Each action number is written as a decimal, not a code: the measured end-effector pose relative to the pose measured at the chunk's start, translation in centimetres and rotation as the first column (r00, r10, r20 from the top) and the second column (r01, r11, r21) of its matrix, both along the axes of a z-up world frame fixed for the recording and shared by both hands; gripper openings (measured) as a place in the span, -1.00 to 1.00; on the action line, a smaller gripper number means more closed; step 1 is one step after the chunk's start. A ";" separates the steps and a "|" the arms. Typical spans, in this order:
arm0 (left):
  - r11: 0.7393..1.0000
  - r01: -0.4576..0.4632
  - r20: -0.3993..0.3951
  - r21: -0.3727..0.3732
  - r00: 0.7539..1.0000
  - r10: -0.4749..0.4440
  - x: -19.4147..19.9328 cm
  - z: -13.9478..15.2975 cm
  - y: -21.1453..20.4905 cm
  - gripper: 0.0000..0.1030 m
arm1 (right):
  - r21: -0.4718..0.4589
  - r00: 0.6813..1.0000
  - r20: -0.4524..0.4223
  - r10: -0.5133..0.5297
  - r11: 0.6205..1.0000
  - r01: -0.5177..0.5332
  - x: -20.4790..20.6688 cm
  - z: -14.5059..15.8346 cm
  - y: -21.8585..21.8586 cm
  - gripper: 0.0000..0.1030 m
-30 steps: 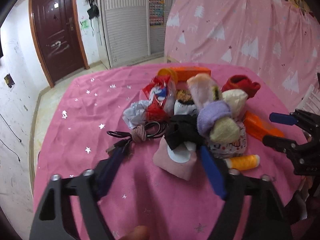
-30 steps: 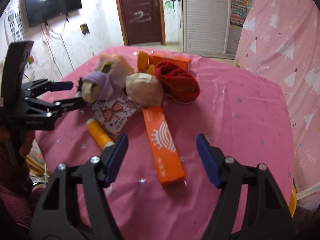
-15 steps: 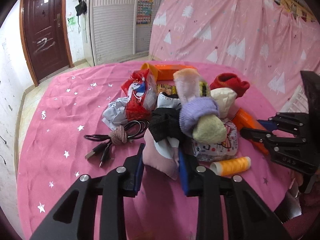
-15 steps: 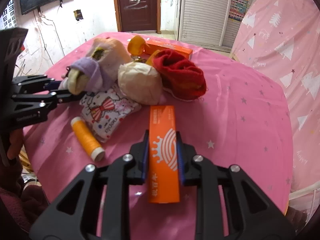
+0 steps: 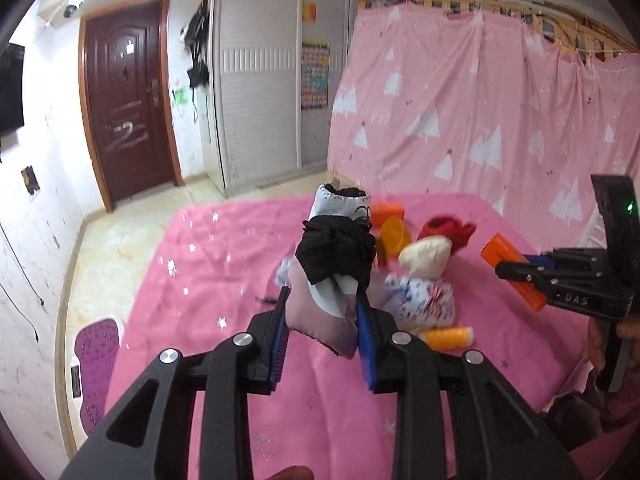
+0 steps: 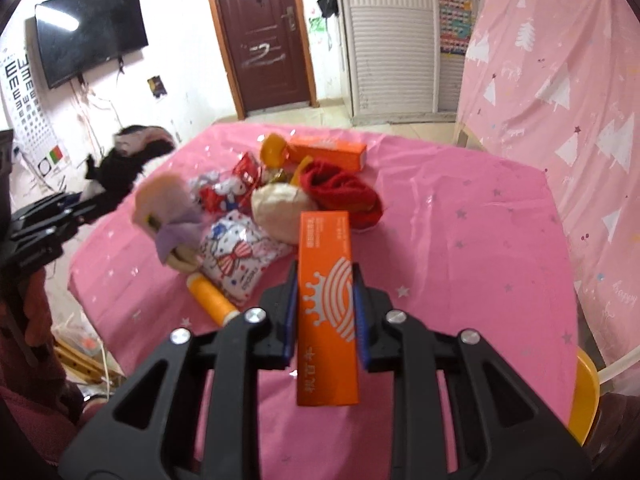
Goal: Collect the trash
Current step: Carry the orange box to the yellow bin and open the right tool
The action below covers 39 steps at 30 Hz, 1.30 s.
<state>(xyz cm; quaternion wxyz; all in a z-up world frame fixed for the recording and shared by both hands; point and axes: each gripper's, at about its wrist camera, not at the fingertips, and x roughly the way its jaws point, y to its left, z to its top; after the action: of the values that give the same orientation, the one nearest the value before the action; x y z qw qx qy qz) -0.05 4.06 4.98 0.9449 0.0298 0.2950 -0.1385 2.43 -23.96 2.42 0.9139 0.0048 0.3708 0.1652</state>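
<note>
Trash leaves the pile (image 6: 256, 220) on the pink surface (image 6: 460, 248) in two grips: left gripper (image 5: 322, 336) clenched on a pink-and-black sock bundle (image 5: 336, 268) above it; right gripper (image 6: 325, 312) clamping an orange box (image 6: 326, 276) just beside it, both likely lifted for carrying away.

Ahead of the gripper, an orange box (image 6: 326, 292) bears white stripes; beyond it lie a red sock (image 6: 344, 192) and a star-speckled pink tablecloth (image 6: 460, 240).

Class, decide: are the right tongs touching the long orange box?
Touching. The right wrist view shows the right tongs with both blue pads pressed against the sides of the orange box.
</note>
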 end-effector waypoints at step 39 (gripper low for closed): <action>0.836 0.549 -0.140 -0.020 0.826 -0.546 -1.9 -0.6 -33.7 -0.53 | 0.051 0.849 -0.145 -0.507 0.854 0.519 -5.9 -9.0 -26.9 -0.56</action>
<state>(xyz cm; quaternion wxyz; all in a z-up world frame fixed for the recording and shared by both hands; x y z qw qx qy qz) -1.99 -29.63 4.38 0.8422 0.1132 0.3413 -0.4018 -3.45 -50.87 -6.60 0.8983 0.1545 0.4054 -0.0692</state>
